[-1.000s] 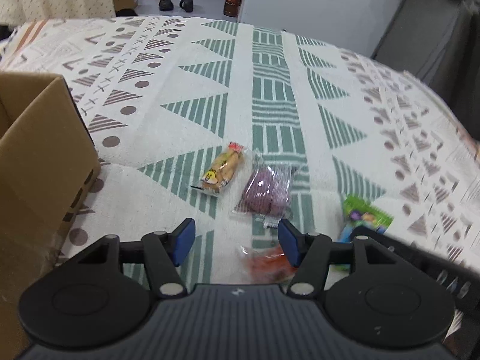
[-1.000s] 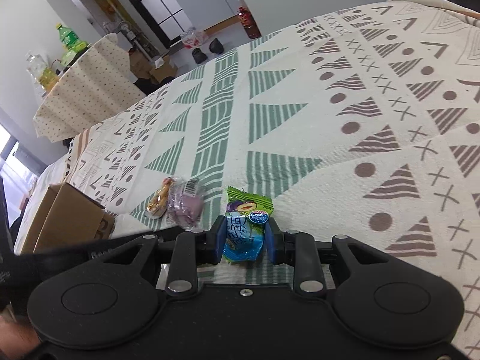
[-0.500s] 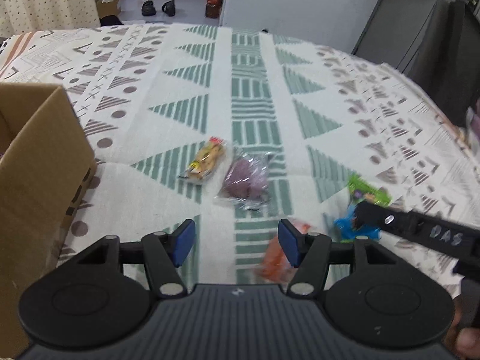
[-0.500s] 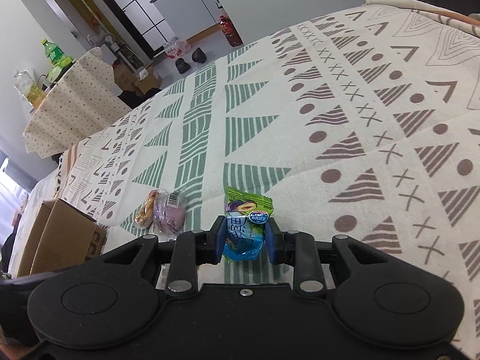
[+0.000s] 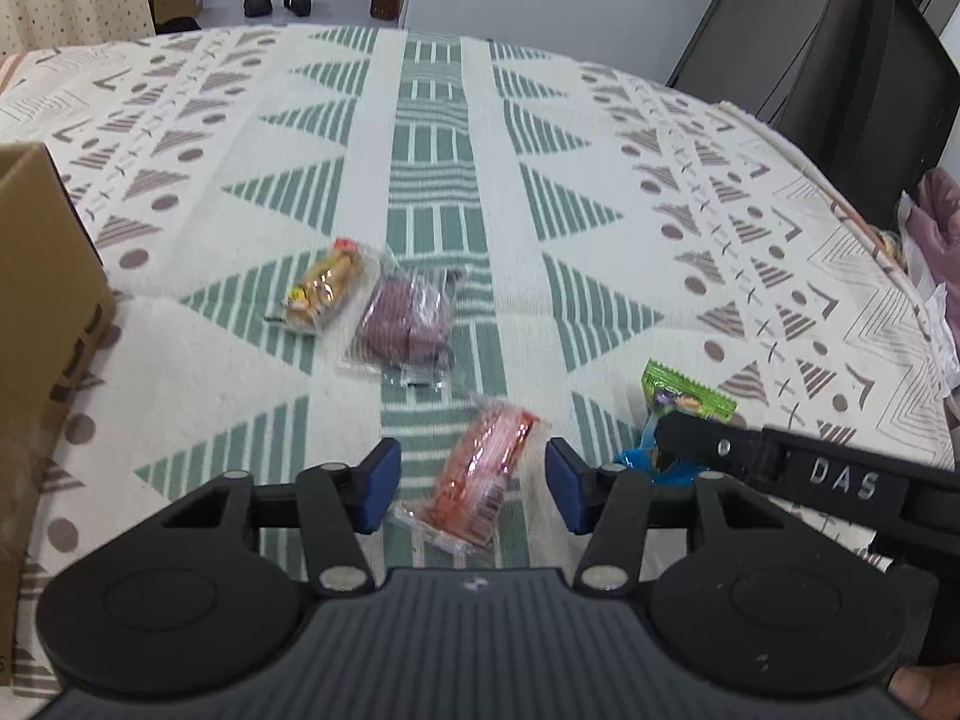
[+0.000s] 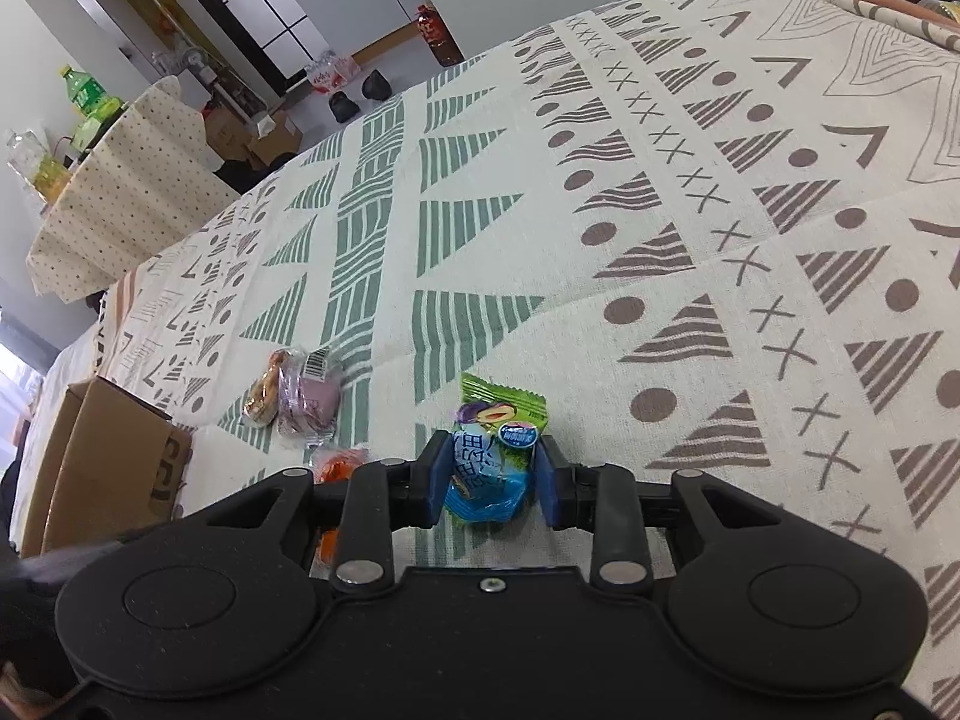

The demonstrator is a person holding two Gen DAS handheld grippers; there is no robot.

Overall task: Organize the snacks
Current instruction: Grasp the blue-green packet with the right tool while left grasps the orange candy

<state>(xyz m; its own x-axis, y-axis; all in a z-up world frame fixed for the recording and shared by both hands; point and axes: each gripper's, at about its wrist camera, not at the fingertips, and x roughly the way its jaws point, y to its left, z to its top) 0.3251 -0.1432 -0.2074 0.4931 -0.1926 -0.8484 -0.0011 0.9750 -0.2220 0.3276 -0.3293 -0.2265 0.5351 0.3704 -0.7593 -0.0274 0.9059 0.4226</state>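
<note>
My right tongs (image 6: 487,483) pinch the blue-green packet (image 6: 489,468) while my left tongs (image 5: 471,483) gape wide over the orange packet (image 5: 480,474); yellow (image 5: 321,291) and purple (image 5: 408,321) snacks lie nearer the cardboard box (image 5: 42,324), none visibly packed.

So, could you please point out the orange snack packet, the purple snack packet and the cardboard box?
orange snack packet (image 5: 480,468), left wrist view, middle of wrapper
purple snack packet (image 5: 405,324), left wrist view, centre of pack
cardboard box (image 5: 42,312), left wrist view, side wall

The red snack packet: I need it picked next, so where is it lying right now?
In the left wrist view the red snack packet lies on the patterned cloth, between the open left gripper jaws, nearer the camera than the purple packet.
</note>
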